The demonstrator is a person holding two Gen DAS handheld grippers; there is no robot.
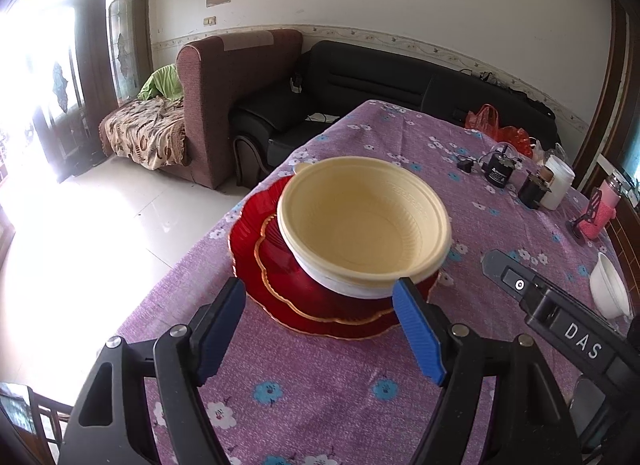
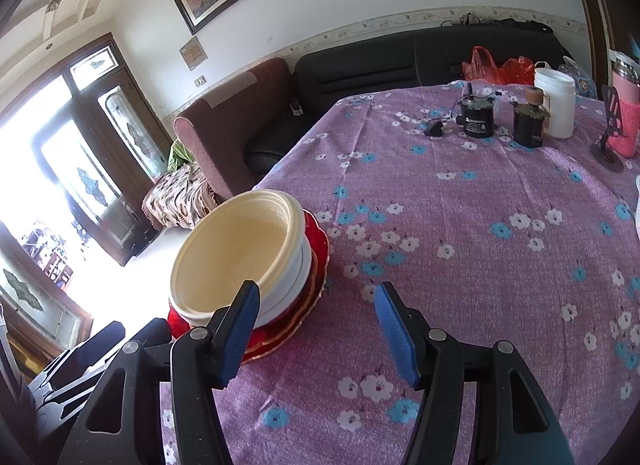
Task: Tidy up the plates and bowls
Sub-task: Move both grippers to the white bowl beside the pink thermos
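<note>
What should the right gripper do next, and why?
Probably swing toward the lone white bowl at the table's right. Both grippers are open and empty, the cream bowl already tops the stack on the red plates, and that bowl remains unstacked.

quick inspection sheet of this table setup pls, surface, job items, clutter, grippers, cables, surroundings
surface: table under a purple floral tablecloth.
job's things: cream bowl nested in a white bowl, on two stacked red plates near the table edge; another white bowl apart.
clutter: two black motor-like parts, white jar, red plastic bag, pink bottle.
grippers: left gripper and right gripper open, both empty.
cables: thin lead with a black plug.
surroundings: sofas, framed picture, glass door.
</note>
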